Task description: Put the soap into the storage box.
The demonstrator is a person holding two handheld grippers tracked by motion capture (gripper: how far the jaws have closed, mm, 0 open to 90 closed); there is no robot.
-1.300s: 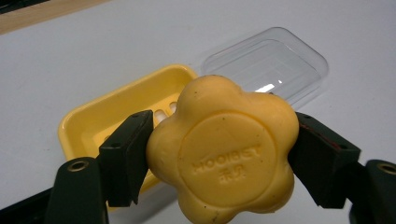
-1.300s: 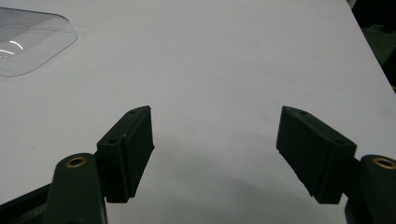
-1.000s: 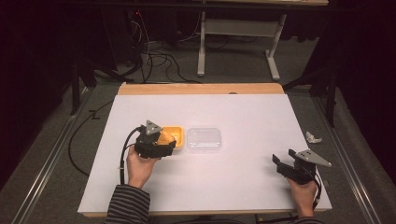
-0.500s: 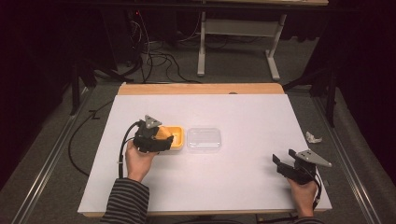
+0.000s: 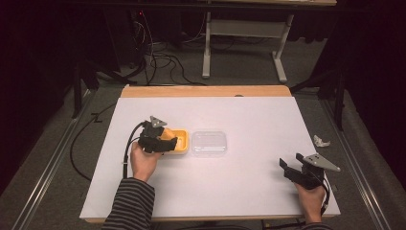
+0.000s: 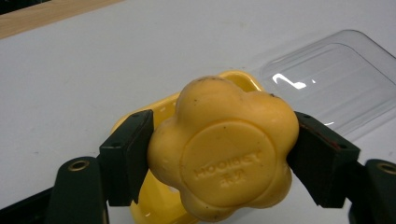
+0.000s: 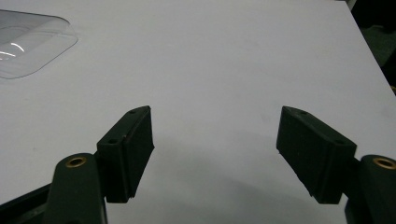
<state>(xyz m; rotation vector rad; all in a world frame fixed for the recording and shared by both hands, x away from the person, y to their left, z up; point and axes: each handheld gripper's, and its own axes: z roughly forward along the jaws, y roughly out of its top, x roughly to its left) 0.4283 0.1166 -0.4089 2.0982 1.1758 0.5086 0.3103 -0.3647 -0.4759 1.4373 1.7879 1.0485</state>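
High view: white table (image 5: 230, 191), left gripper (image 6: 219, 154) pinching yellow soap (image 6: 224, 154), right gripper (image 7: 215, 154) fingers spread.

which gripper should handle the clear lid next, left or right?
Probably right. The right gripper is open and empty, while the left gripper is shut on the yellow flower-shaped soap above the yellow dish, beside the clear lid.

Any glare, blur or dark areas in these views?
High view: surroundings dark, white table evenly lit. Left gripper view: glare streak on the clear lid; yellow flower-shaped piece sharp. Right gripper view: highlights on that lid, soft shadow below the jaws.
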